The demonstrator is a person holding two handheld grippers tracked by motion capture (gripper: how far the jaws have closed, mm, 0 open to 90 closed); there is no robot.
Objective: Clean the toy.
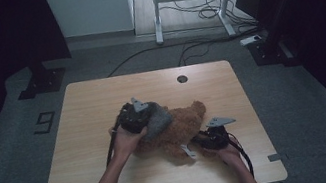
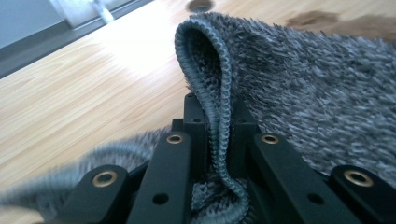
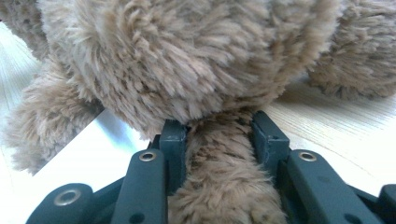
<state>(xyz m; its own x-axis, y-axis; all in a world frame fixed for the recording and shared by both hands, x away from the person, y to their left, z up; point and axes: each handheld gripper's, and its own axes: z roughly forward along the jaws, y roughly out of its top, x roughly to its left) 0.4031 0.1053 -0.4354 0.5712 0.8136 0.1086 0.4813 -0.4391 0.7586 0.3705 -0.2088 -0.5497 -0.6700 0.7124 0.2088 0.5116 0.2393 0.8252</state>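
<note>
Your left gripper (image 2: 218, 140) is clamped on the ribbed hem of the grey knit (image 2: 317, 93), which drapes right of the jaws over the bear (image 1: 178, 129) at mid-table (image 1: 102, 102). Your right gripper (image 3: 219, 140) grips a furry limb of the bear, at its near right; the body bulks just beyond the jaws.

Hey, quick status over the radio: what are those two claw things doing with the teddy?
Left gripper shut on grey knit garment hem. Right gripper shut on brown teddy bear limb. Garment lies over bear on table. Nothing in the way.
</note>
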